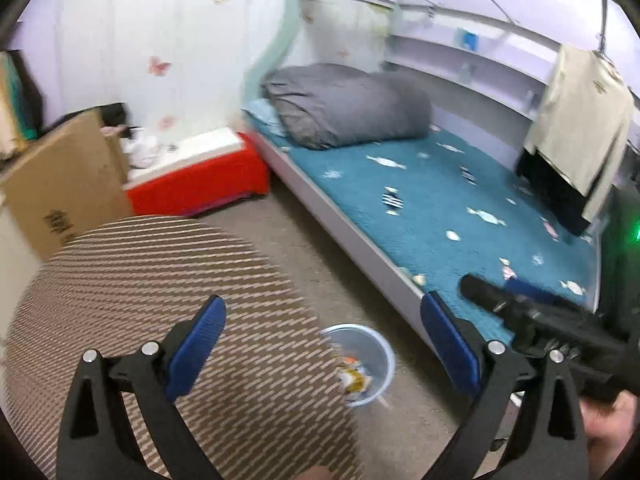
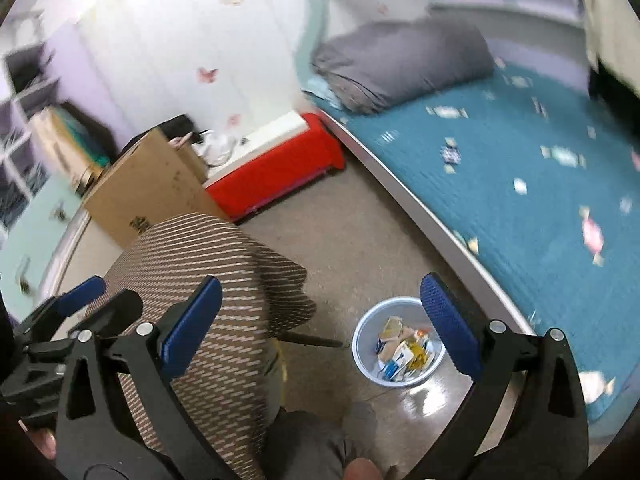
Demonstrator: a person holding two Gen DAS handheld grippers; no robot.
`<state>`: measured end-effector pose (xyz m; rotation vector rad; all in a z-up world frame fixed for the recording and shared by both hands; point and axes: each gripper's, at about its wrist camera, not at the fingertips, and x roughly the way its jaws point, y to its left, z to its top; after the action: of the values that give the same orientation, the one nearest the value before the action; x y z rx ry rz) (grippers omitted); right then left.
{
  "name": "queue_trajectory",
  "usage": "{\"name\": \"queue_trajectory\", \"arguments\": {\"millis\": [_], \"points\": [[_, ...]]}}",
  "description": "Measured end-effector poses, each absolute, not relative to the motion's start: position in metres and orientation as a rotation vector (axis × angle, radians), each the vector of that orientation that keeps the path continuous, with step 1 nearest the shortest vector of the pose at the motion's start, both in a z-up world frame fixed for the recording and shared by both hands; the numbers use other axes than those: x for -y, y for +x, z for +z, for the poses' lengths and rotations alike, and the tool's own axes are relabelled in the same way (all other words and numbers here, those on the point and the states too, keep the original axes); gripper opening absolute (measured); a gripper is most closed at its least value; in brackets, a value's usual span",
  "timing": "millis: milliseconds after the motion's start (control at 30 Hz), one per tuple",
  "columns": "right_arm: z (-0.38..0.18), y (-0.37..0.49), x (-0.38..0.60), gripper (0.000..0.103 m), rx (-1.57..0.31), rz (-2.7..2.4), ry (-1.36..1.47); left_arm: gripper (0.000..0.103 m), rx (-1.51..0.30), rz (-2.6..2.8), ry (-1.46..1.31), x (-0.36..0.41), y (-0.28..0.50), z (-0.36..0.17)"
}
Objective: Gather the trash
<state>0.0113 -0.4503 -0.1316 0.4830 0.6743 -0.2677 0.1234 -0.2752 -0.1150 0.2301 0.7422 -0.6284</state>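
Note:
A pale blue trash bin (image 2: 370, 364) stands on the floor beside the bed, holding several crumpled wrappers (image 2: 404, 354). It also shows in the left wrist view (image 1: 382, 354), partly hidden by the striped chair. Several candy wrappers (image 1: 386, 162) lie scattered on the teal bed cover (image 1: 460, 208), also in the right wrist view (image 2: 592, 236). My left gripper (image 1: 322, 338) is open and empty, above the chair and bin. My right gripper (image 2: 320, 316) is open and empty, above the bin; its body shows in the left wrist view (image 1: 540, 320) at the right.
A round striped chair seat (image 1: 160, 300) fills the lower left. A cardboard box (image 1: 64, 188) and a red-and-white box (image 1: 200, 176) stand by the wall. A grey folded duvet (image 1: 348, 104) lies on the bed. Clothes (image 1: 576, 120) hang at the right.

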Motion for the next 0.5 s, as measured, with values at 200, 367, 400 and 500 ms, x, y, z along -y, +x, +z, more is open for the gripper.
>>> {"name": "queue_trajectory", "arguments": {"millis": [200,367,400,500], "points": [[-0.061,0.000,0.353,0.097,-0.594,-0.206,0.289,0.097,-0.612,-0.418,0.173,0.174,0.090,-0.069],[-0.026,-0.009,0.285,0.097,-0.538,-0.148,0.195,0.098,-0.522,-0.253,0.108,0.098,0.060,-0.038],[-0.021,-0.011,0.274,0.097,-0.528,-0.135,0.182,0.098,-0.506,-0.222,0.106,0.089,0.054,-0.032],[-0.006,-0.018,0.244,0.097,-0.493,-0.101,0.143,0.098,-0.451,-0.131,0.105,0.056,0.031,-0.014]]}}
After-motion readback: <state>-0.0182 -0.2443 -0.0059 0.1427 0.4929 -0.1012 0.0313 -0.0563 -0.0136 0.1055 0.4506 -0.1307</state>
